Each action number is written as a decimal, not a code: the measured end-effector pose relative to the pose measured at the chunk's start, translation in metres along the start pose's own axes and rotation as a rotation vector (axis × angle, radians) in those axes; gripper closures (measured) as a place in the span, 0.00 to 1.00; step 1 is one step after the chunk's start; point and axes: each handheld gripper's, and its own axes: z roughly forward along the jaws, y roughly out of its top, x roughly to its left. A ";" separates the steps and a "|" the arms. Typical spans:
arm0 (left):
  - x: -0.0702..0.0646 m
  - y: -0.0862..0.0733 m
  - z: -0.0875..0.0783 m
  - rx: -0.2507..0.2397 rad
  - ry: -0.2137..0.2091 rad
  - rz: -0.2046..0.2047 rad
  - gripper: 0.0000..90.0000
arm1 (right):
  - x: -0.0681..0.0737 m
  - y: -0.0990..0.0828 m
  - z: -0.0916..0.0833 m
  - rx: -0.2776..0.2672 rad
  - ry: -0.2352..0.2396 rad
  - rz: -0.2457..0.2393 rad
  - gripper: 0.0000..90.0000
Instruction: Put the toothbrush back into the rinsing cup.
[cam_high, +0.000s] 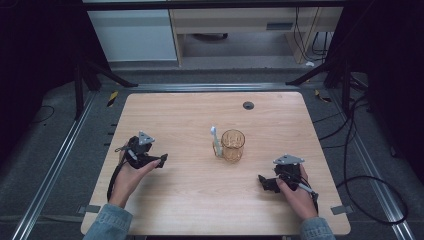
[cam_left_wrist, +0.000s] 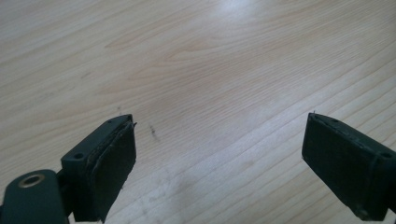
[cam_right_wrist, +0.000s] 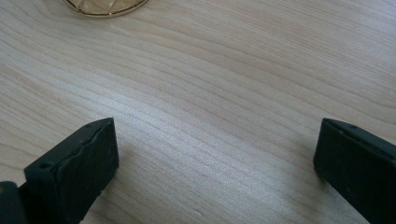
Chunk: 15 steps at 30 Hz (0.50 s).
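Left gripper (cam_left_wrist: 219, 135): its 2 black padded jaws stand wide apart, nothing between them, bare wood grain below with a few dark scuff marks. Right gripper (cam_right_wrist: 217, 144): jaws likewise spread wide, nothing held; the gold-tinted base of the cup shows at the top edge of the right gripper view.

From the high view, the left gripper (cam_high: 161, 161) rests low over the left part of the light wooden table (cam_high: 190, 200), held in the person's left hand (cam_high: 129, 178), jaws pointing right toward the middle. The right gripper (cam_high: 262, 182) sits at the right front of the table in the right hand (cam_high: 296, 195), jaws pointing left. Both carry a grey 3-cornered plate on top, cables trailing back.

Amber see-through glass cup (cam_high: 233, 145) stands upright near the table centre, between the 2 grippers and well apart from each. A white-and-blue toothbrush (cam_high: 215, 140) stands just beside the cup's left side, head up, touching or nearly touching it; cannot tell which.

Small dark round grommet (cam_high: 248, 105) sits at the far part of the table.
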 end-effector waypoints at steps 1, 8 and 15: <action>0.002 -0.002 0.000 0.000 0.003 -0.006 0.10 | 0.000 0.000 0.000 0.000 0.000 0.000 0.00; 0.017 -0.014 -0.001 -0.001 0.023 -0.028 0.10 | 0.000 0.000 0.000 0.000 0.000 0.000 0.00; 0.025 -0.019 0.009 -0.004 0.021 -0.044 0.10 | 0.000 0.000 0.000 0.000 0.000 0.000 0.00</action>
